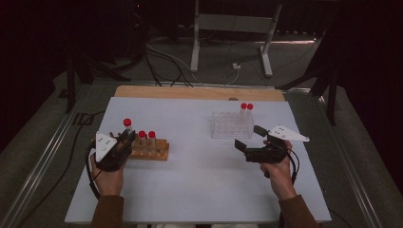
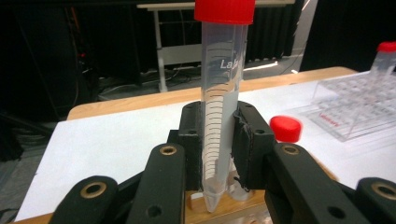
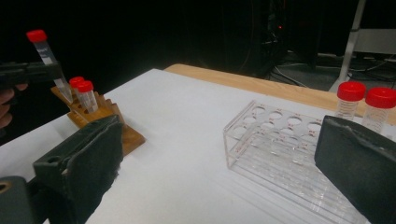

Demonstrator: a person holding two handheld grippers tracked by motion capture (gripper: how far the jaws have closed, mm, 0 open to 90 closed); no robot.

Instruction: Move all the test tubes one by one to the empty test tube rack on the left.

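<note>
High view first: the left gripper point(image 1: 124, 141) clenches a red-capped tube point(image 1: 127, 125) above the left end of the wooden rack point(image 1: 151, 153), at about eight o'clock on the table point(image 1: 199, 190), while two more capped tubes point(image 1: 147, 138) stand in that rack. At about two o'clock the clear rack point(image 1: 231, 124) already carries two tubes at its far right corner, and the right gripper point(image 1: 251, 138) waits just in front of it with jaws spread, holding nothing. Left gripper view: the pads press on the tube point(image 2: 222, 102) from both sides; its pointed tip hangs just over the wooden rack point(image 2: 219, 205), so I judge it barely clear of its hole, or on its way into one. Right gripper view: both wide-apart jaws frame the clear rack point(image 3: 280, 149), most holes empty. If the tubes are travelling to the clear rack, two seem done, one is in hand and two wait.
</note>
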